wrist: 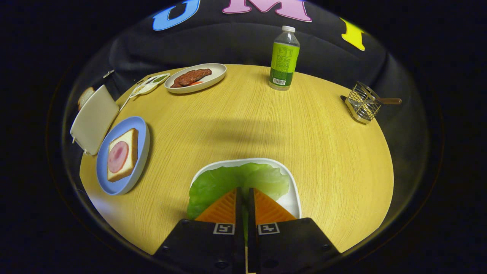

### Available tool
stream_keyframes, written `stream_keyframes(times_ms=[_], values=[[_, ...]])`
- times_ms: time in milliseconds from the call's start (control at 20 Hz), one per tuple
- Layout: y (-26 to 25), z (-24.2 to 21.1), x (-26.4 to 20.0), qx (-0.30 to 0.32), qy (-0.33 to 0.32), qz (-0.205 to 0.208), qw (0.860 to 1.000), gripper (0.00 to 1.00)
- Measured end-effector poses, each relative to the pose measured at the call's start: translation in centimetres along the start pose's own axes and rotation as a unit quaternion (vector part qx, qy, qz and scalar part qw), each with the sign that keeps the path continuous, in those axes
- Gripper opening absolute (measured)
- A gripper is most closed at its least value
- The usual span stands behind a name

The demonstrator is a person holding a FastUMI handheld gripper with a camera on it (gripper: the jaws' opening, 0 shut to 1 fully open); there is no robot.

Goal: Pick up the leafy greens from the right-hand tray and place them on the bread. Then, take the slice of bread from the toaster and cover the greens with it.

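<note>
Claw (243, 190) nearly closed over leafy greens (236, 180) in white tray (295, 198); pinching leaf or not, cannot tell. Looks light, floppy, easy to tear. Best pinched gently at edge.

Table (236, 114): pale wood-grain top, matt, fine straight lines. Gripper (244, 192) fingers nearly closed with a lettuce leaf (228, 180) pinched between them; pads (222, 209) are ribbed orange plastic on matt black bodies, leaf is waxy and crinkled on a smooth white tray (293, 198). Blue plate (104, 167) looks smooth and semi-matt, bottle (284, 57) clear plastic with glossy green label, rack (363, 102) shiny wire metal with wooden handle.
</note>
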State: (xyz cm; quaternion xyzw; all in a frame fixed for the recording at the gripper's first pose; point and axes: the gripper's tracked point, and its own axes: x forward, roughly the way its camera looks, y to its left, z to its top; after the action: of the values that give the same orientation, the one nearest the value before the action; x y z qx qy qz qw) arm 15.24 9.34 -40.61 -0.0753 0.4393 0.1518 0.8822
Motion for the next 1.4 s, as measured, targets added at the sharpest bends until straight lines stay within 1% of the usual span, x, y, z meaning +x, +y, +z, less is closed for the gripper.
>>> stream_keyframes(times_ms=[50,100,200,450,650,850,1100,1400], values=[[-0.1,0.2,-0.2,0.004,0.006,0.006,1.0,0.06],[-0.1,0.3,-0.5,0.006,0.014,0.011,1.0,0.06],[0.0,1.4,-1.6,0.016,0.005,0.021,1.0,0.05],[0.3,3.5,-5.1,0.019,-0.025,0.029,0.999,0.05],[0.2,4.7,-7.3,0.007,-0.039,0.025,0.999,0.05],[1.7,7.3,-9.8,-0.008,-0.059,0.038,0.998,0.05],[6.7,11.0,-12.1,-0.036,-0.081,0.072,0.993,0.05],[13.9,12.6,-13.0,-0.071,-0.081,0.122,0.987,0.05]])
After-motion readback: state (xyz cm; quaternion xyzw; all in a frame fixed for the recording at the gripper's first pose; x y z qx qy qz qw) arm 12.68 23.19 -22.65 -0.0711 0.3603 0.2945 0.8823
